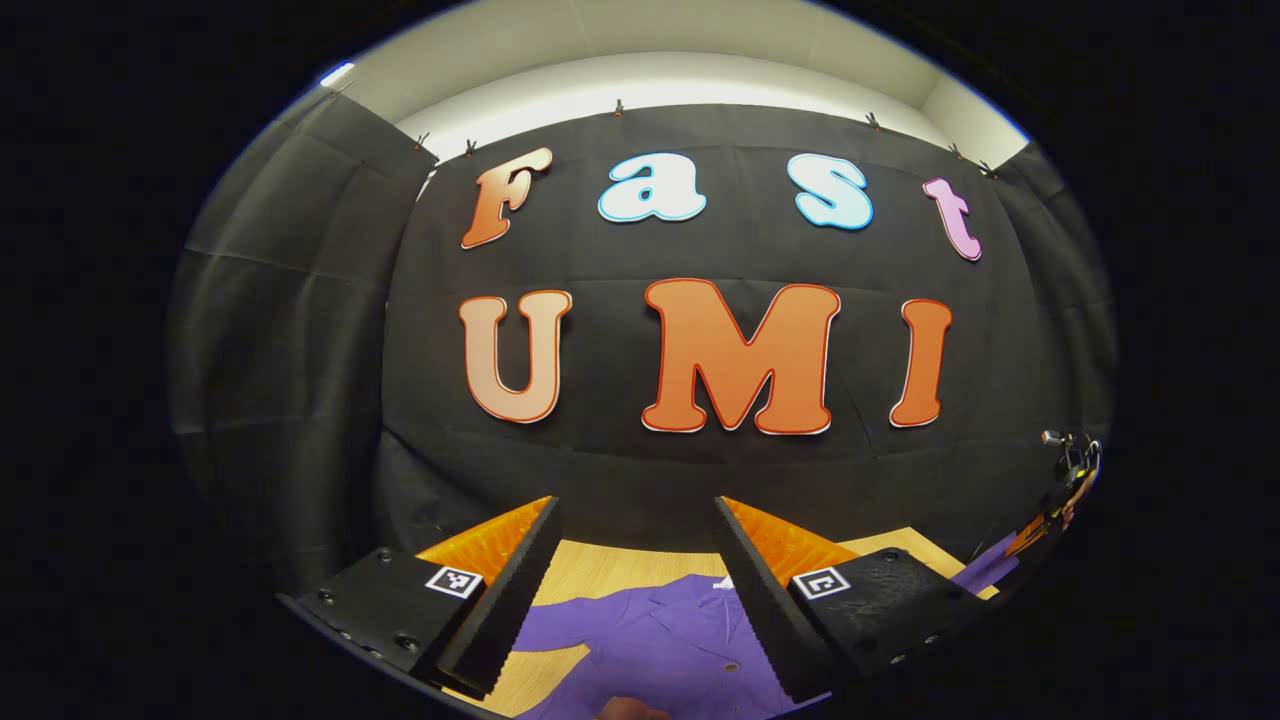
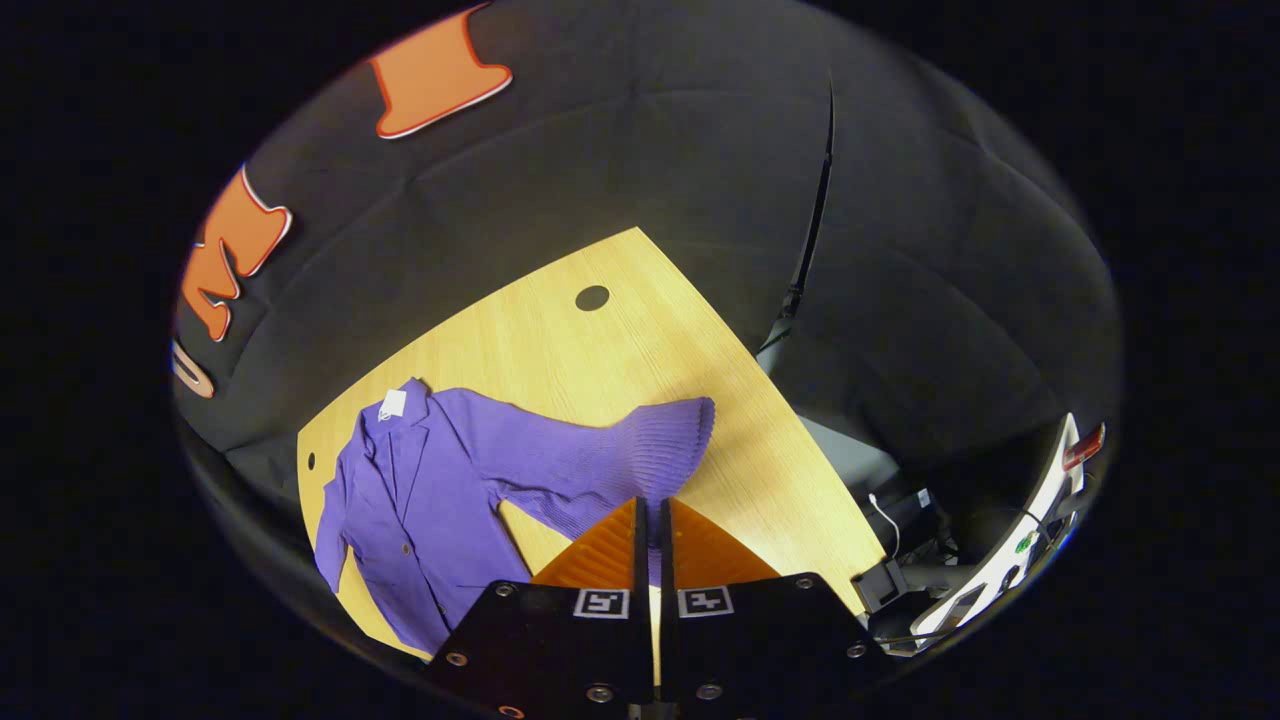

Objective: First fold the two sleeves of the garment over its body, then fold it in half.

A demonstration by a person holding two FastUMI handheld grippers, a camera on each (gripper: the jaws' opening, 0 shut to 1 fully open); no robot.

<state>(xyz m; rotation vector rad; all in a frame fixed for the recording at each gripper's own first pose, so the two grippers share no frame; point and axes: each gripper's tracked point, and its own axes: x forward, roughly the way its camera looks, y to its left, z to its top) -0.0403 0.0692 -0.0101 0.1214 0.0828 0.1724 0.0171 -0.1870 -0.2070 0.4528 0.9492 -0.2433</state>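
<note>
Right claw (image 2: 651,510) pinches the purple garment's (image 2: 420,490) sleeve (image 2: 610,455) above the tabletop (image 2: 620,350); left claw (image 1: 635,560) gapes wide, empty, over the garment.

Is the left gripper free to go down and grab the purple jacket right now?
Probably yes. The left gripper is open, with nothing between its fingers, and the purple jacket lies flat on the wooden table just below and ahead of it. Nothing visible blocks the way down.
</note>
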